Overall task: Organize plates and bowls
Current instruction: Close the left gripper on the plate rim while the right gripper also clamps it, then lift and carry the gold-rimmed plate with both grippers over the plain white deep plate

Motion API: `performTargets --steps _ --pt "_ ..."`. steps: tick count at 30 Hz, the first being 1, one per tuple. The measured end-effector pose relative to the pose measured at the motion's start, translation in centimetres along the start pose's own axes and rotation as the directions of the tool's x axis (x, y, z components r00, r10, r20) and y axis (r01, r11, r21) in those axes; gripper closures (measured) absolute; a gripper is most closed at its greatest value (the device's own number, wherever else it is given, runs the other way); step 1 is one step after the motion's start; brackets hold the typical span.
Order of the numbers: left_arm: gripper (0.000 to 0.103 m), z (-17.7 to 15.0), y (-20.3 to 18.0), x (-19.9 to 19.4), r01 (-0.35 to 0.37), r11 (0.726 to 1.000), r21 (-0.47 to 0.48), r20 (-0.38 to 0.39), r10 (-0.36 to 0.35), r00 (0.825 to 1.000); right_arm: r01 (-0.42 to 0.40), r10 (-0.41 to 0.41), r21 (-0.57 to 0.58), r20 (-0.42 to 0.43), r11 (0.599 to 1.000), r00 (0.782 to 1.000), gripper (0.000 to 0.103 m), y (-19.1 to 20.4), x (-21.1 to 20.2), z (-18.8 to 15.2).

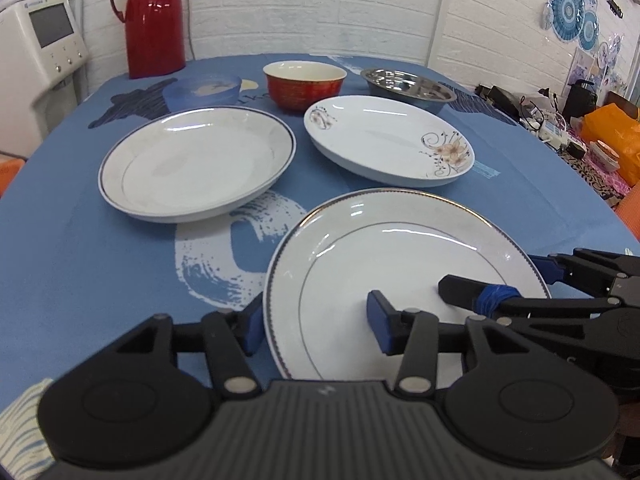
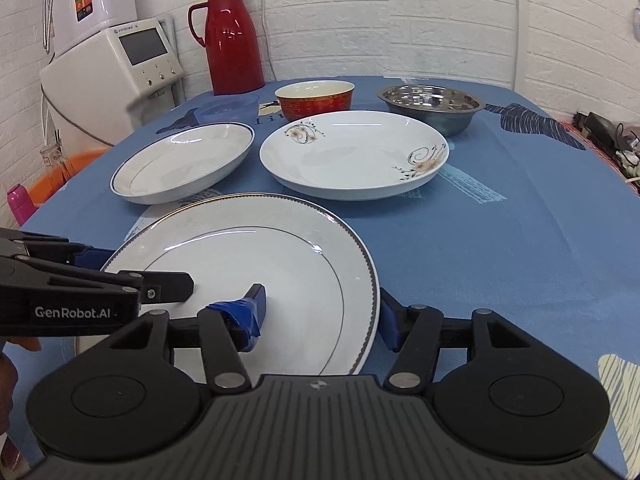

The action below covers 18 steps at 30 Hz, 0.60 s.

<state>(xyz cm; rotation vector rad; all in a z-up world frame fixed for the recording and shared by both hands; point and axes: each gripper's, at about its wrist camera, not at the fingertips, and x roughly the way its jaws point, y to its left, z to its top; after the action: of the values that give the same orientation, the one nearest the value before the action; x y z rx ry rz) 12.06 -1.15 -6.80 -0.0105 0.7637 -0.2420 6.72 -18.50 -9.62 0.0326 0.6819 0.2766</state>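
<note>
**A:** So where's everything sitting right now?

**B:** Blue tablecloth (image 2: 500, 240) with three white plates and three bowls on it. The near plate (image 1: 380, 264) has a gold rim and both grippers are on it. Behind it on the left there's a blue-rim plate (image 1: 192, 164), and to the right of that the flower plate (image 1: 384, 140). None of the three look like they're touching.

**A:** And the bowls?

**B:** Back row, behind the plates: a frosted blue bowl (image 1: 204, 90) on the left, red bowl (image 1: 304, 84) in the middle, steel bowl (image 1: 408, 88) on the right. All upright. Red thermos (image 1: 154, 20) stands at the far edge by the wall.

**A:** What are the grippers doing?

**B:** Left gripper (image 1: 316, 328) is spread wide across the near plate's left rim, one finger outside the rim, the other over the plate's face. It isn't pinching anything. Right gripper (image 2: 322, 322) mirrors that on the right rim: one taped finger over the plate, the other outside the edge, also wide apart, nothing clamped.

**A:** Are the fingers touching the plate?

**B:** Hard to say tbh. The inner pads sit very close to the surface, but the fisheye angle doesn't show contact either way. Plate looks flat on the cloth.
</note>
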Motion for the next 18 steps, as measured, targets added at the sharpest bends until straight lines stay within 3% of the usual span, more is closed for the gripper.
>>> performTargets --steps 2,4,10,13,18 --pt "0.065 0.1 0.3 -0.1 -0.01 1.0 -0.013 0.002 0.01 1.0 0.0 0.0 0.006 -0.012 1.0 1.0 0.062 -0.1 -0.3 0.0" --pt "0.08 0.3 0.8 -0.1 -0.012 0.999 -0.043 -0.004 0.012 1.0 -0.003 0.003 0.02 -0.017 1.0 1.0 0.066 -0.3 -0.6 -0.1" --pt "0.081 0.5 2.1 -1.6 -0.039 0.997 -0.069 0.011 0.04 0.999 -0.007 0.008 0.063 -0.019 0.998 1.0 0.067 1.3 -1.2 0.2" --pt "0.081 0.4 4.4 -3.3 -0.054 0.993 -0.106 0.017 0.056 0.998 -0.049 0.049 0.043 0.002 0.998 0.999 0.067 3.5 -1.6 1.2" --pt "0.081 -0.7 9.5 -6.5 -0.144 0.976 -0.164 0.026 0.151 0.988 -0.144 0.144 -0.016 0.017 0.99 0.989 0.064 8.8 -0.9 2.2"
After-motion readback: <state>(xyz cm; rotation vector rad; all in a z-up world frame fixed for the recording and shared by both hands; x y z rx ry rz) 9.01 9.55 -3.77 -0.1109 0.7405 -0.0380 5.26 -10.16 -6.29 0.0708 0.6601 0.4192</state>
